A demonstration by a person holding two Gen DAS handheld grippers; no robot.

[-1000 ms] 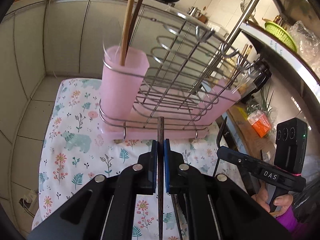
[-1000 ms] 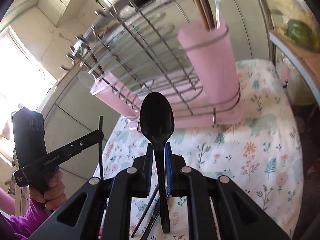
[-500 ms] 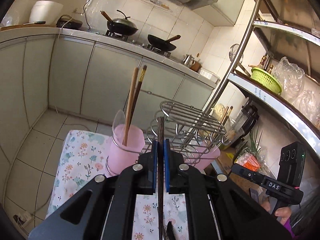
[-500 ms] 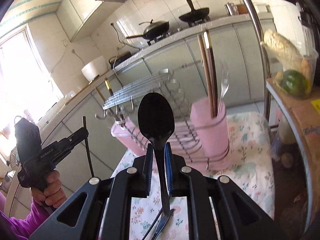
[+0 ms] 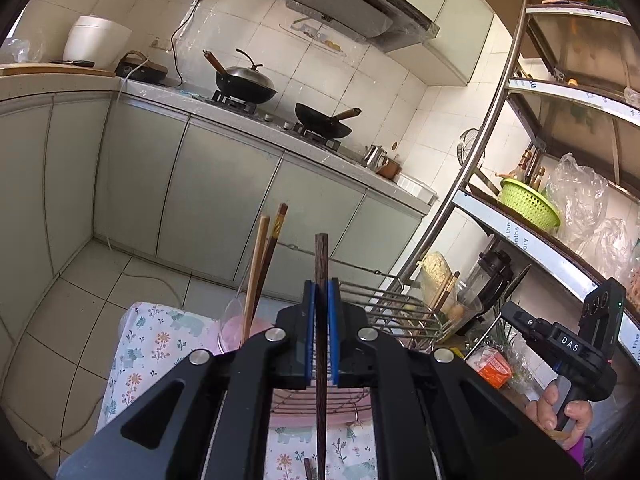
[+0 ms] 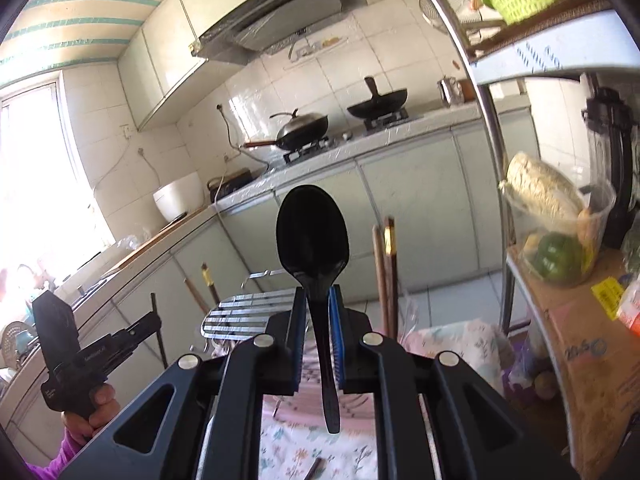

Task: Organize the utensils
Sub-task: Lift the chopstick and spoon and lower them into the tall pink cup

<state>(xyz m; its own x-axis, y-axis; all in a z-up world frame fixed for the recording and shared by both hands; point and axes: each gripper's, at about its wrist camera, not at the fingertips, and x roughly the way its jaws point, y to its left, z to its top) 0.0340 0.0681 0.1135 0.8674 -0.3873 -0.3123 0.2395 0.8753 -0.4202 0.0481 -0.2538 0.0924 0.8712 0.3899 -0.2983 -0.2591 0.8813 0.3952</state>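
My left gripper (image 5: 321, 292) is shut on a dark wooden chopstick (image 5: 321, 264) held upright, raised above the wire dish rack (image 5: 392, 316). The rack's pink cup (image 5: 234, 330) holds two chopsticks (image 5: 264, 264). My right gripper (image 6: 316, 300) is shut on the handle of a black spoon (image 6: 312, 232), bowl up, above the same rack (image 6: 244, 314). Chopsticks (image 6: 386, 276) stand in the cup in the right wrist view. The right gripper shows in the left wrist view (image 5: 516, 312), the left gripper in the right wrist view (image 6: 154, 322).
The rack stands on a floral cloth (image 5: 148, 344). A metal shelf unit (image 5: 500, 216) with a green basket (image 5: 528, 204) is on the right. A counter with woks (image 5: 244, 84) lies behind. A loose chopstick end (image 6: 314, 468) lies on the cloth.
Both grippers have lifted and tilted up with their utensils. The rack has dropped from filling the views to the lower part, and the kitchen counter now fills the background.
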